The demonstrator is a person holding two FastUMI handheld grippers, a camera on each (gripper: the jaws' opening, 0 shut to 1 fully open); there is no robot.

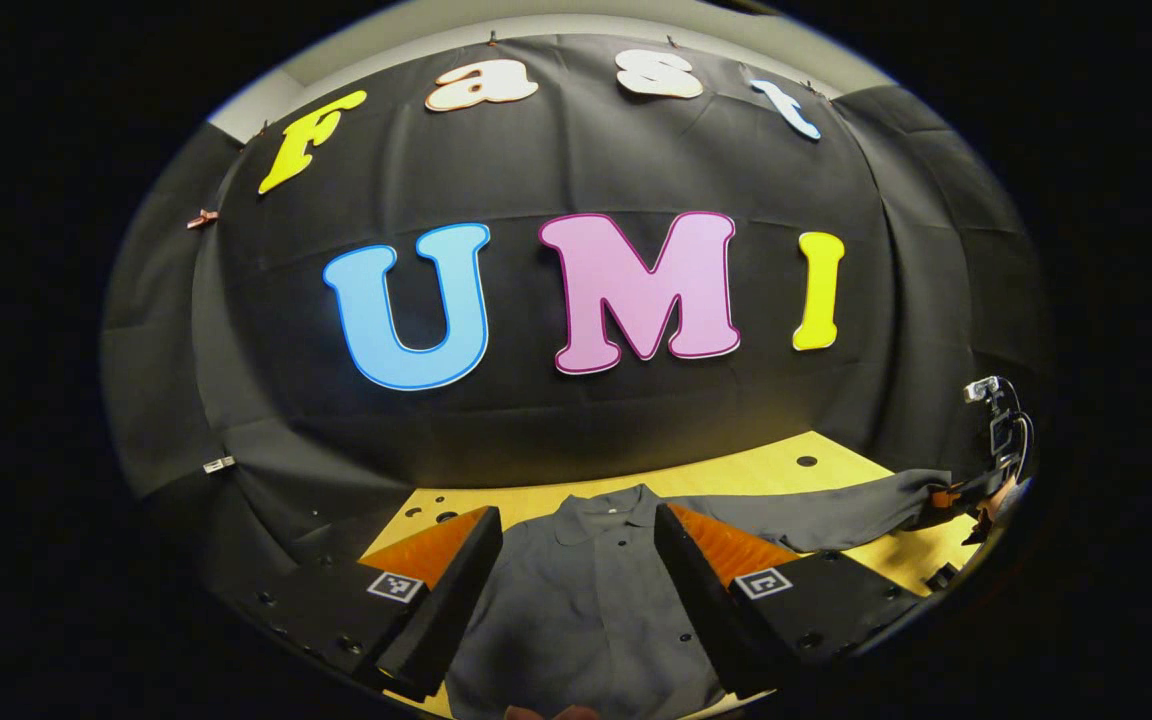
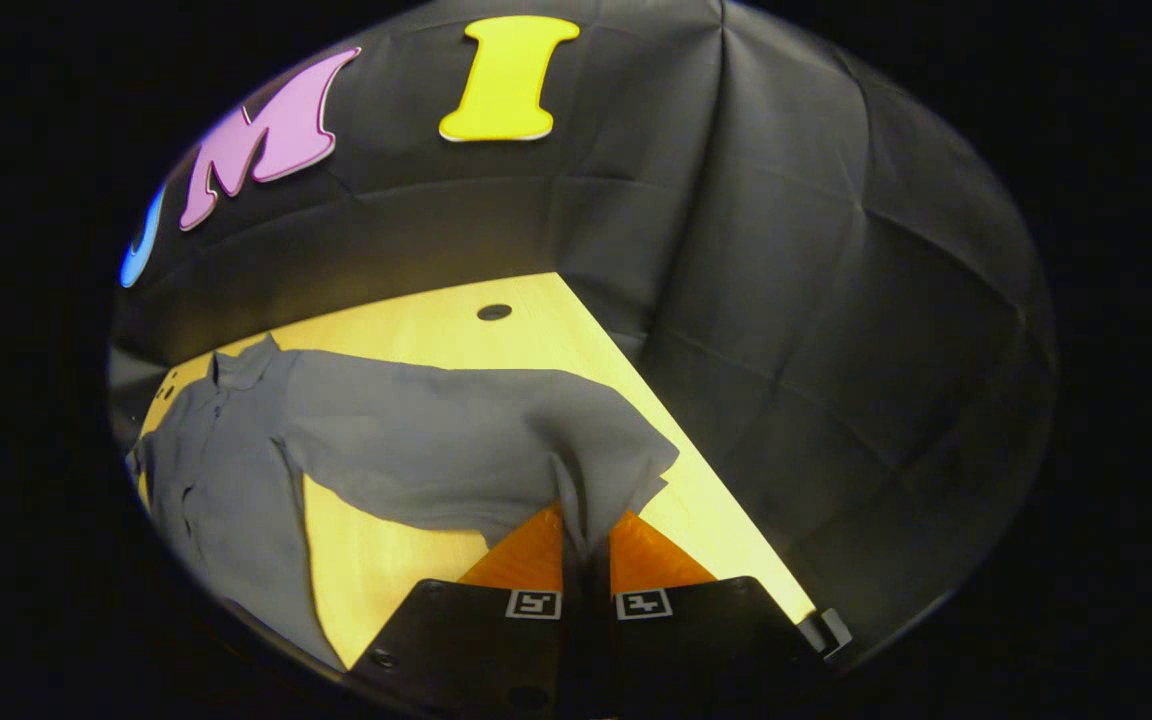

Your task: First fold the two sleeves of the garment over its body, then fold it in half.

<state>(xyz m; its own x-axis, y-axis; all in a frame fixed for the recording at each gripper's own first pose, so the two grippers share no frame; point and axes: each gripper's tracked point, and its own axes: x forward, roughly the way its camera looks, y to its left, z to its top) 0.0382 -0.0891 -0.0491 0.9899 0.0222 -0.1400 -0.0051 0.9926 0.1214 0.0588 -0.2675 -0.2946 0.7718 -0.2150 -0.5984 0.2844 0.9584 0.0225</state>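
Left gripper [image 1: 576, 560]: fingers spread wide apart, nothing between them. It hangs above the shirt [image 1: 586, 610], looking down the body toward the collar [image 1: 604, 512]. A finger shows on either side of the chest; whether either touches the cloth I cannot tell.

Shirt: dark grey, buttoned, lying flat on the table [image 1: 736, 475], collar toward the back wall. Small buttons visible down the front.

Sleeve [image 1: 816, 512], left gripper view: stretched out sideways from the shoulder across the table toward the right edge. At its far end the right gripper [image 1: 966, 495] has the cuff, with a hand just behind it. A camera mount stands above that gripper.

Right gripper [image 2: 586, 545], right gripper view: fingers pressed together on the cuff end of the sleeve [image 2: 476, 440]. Cloth bunches and rises into a ridge just at the fingertips. The sleeve runs from there off to the left to the shirt body [image 2: 216, 470], which lies near the left edge of the view, collar [image 2: 241, 365] toward the wall.

Table [image 2: 536, 330]: pale wood, bare patch below the sleeve and a wider bare strip beyond it. One dark round hole [image 2: 494, 312] near the far edge, past the sleeve.

Beyond: black cloth wall on the back and right side.
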